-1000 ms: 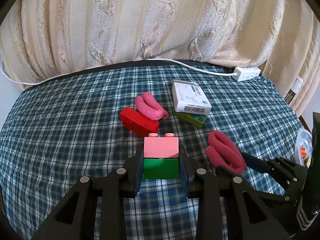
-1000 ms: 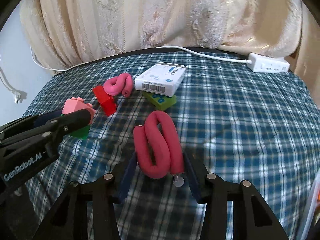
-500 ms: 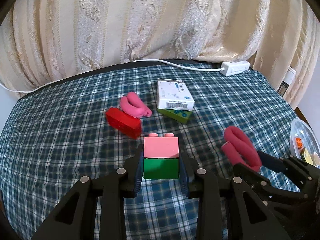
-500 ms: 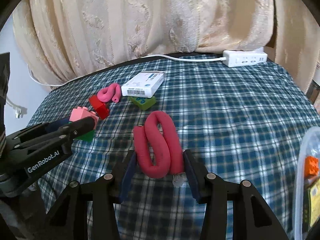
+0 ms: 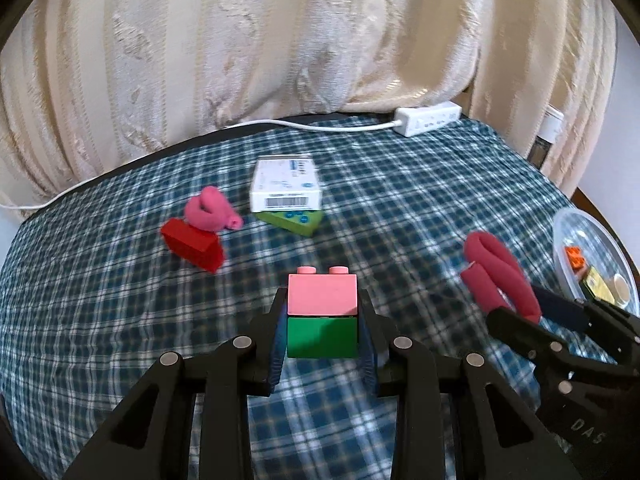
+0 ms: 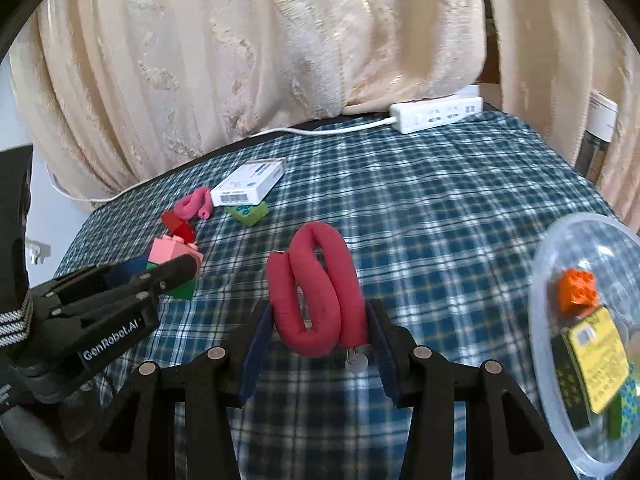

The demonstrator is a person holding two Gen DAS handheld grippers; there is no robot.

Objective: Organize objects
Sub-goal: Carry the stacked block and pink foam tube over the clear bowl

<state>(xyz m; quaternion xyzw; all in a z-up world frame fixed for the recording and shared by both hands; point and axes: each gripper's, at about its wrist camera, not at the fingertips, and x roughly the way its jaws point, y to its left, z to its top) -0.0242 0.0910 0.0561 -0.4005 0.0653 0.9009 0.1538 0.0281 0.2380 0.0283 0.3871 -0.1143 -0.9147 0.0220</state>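
Observation:
My left gripper [image 5: 322,330] is shut on a pink-over-green stacked block [image 5: 322,314] and holds it above the checked cloth; it also shows in the right wrist view [image 6: 172,258]. My right gripper [image 6: 318,332] is shut on a dark red foam loop [image 6: 316,300], seen at right in the left wrist view [image 5: 500,276]. A clear plastic bowl [image 6: 560,412] at the right holds an orange block [image 6: 578,292] and a yellow box [image 6: 596,356]. On the cloth lie a red block [image 5: 194,242], a pink foam loop [image 5: 210,212], a white box [image 5: 286,184] and a green block [image 5: 294,220].
The table has a blue checked cloth [image 5: 420,208]. A white power strip [image 5: 430,120] and its cable lie along the back edge, below cream curtains [image 5: 280,40]. The bowl also shows at the right edge of the left wrist view [image 5: 558,236].
Both grippers have lifted and swung to the right with their loads. The clear bowl has come into view at the right; the items on the cloth have shifted left and farther off.

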